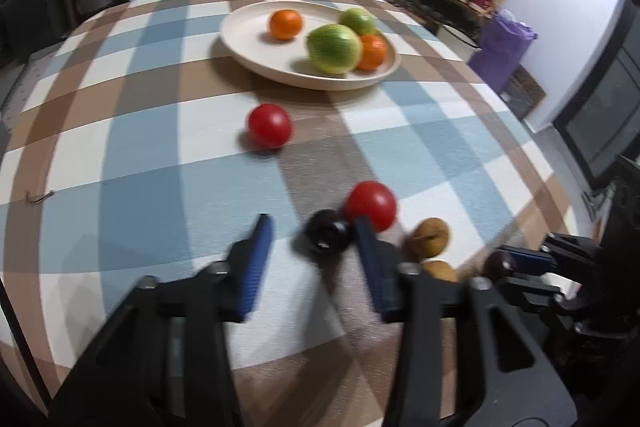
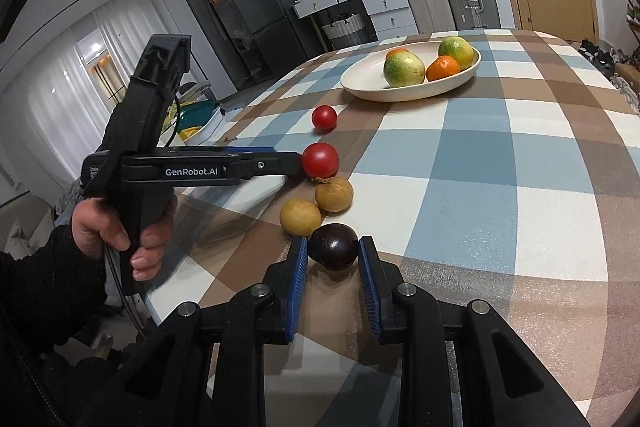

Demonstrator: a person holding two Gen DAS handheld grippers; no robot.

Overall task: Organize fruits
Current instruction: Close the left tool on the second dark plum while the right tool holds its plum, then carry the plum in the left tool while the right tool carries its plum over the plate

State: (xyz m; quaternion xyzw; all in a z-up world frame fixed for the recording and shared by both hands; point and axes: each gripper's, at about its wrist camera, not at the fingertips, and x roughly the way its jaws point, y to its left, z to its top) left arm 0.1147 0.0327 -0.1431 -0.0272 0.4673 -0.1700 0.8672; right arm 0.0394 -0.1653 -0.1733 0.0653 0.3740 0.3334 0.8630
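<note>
Looking along the left gripper point(image 1: 313, 225), what did we find between its blue fingers?

We found a dark round fruit point(image 1: 328, 237) lying on the checked tablecloth point(image 1: 120, 147). It touched the right-hand finger only. The other finger stood clear of it, so the jaws were apart and not yet squeezing anything. A person's hand point(image 2: 116, 227) held that tool by its grip.

And the right gripper point(image 2: 334, 243)?

Its jaws were narrow, closed on a second dark fruit point(image 2: 334, 251), with a blue pad against each side. We could not tell whether that fruit was lifted or resting on the cloth.

What lay around them?

Just beyond the first dark fruit we saw a red tomato point(image 1: 372, 205), touching it. Beside the tomato sat two brown fruits point(image 1: 430, 237), close together, between the two tools. Another tomato point(image 1: 270, 125) stood alone farther out, partway to the plate.

What did the plate hold?

We saw a wide cream plate point(image 1: 240, 39) near the far side of the table. It held two oranges point(image 1: 285, 23) and two green fruits point(image 1: 334, 47). One orange sat apart at the left, while the other was tucked against the green ones.
</note>
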